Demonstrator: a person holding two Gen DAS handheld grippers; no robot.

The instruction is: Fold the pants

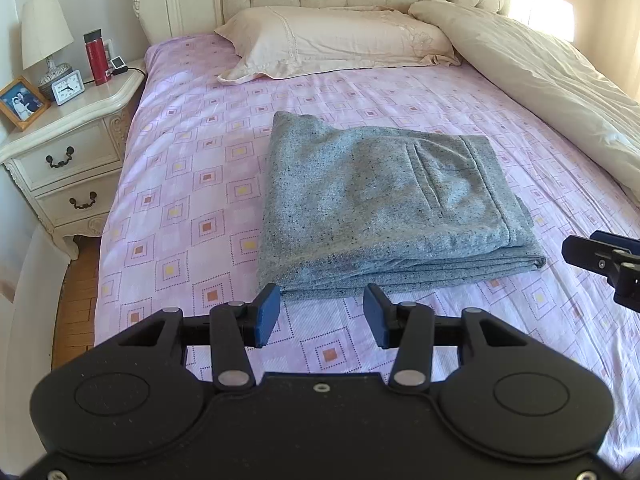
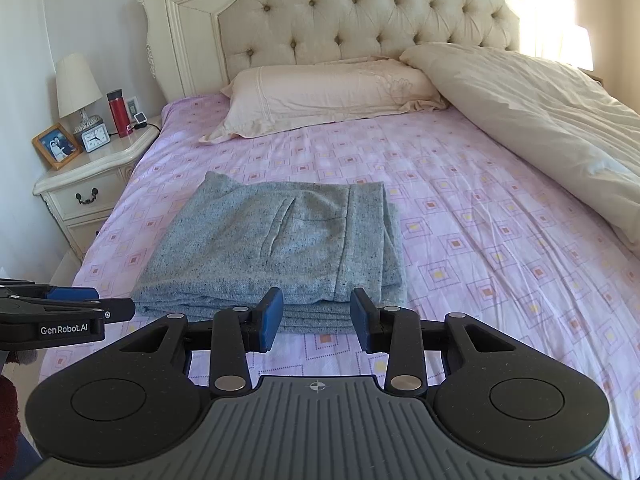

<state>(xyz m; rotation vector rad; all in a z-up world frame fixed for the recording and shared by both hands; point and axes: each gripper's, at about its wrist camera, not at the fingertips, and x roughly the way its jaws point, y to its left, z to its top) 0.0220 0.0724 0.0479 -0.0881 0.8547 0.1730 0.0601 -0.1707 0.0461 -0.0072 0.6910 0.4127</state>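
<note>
Nearest the lens: left gripper (image 1: 320, 316), blue pads parted, nothing between them, only pink sheet showing in the gap. It hangs just short of the near edge of the pants (image 1: 384, 204), not touching.

Right gripper (image 2: 316, 314) likewise, jaws parted a little less wide, empty, poised at the near edge of the stack; contact not evident.

Pants: grey speckled knit, lying on the bed (image 1: 168, 184) toward its middle, already folded into a squarish stack of several layers. Pocket slit and waistband seam face up. Layered edges face the grippers; right-hand edges slightly uneven, lower layers poking out.

Handling, by judgement: soft, limp, fairly thick fabric, light, not slippery, nothing fragile. Layers will slide over one another and sag if lifted from one point. Best hold: pinch all layers together at the two near corners, one gripper each, or press flat to tidy. A single top layer taken alone would undo the fold.

The fold looks close to finished.

Pillow (image 1: 336, 42) and duvet (image 1: 560, 80) lie well apart from the stack.
</note>
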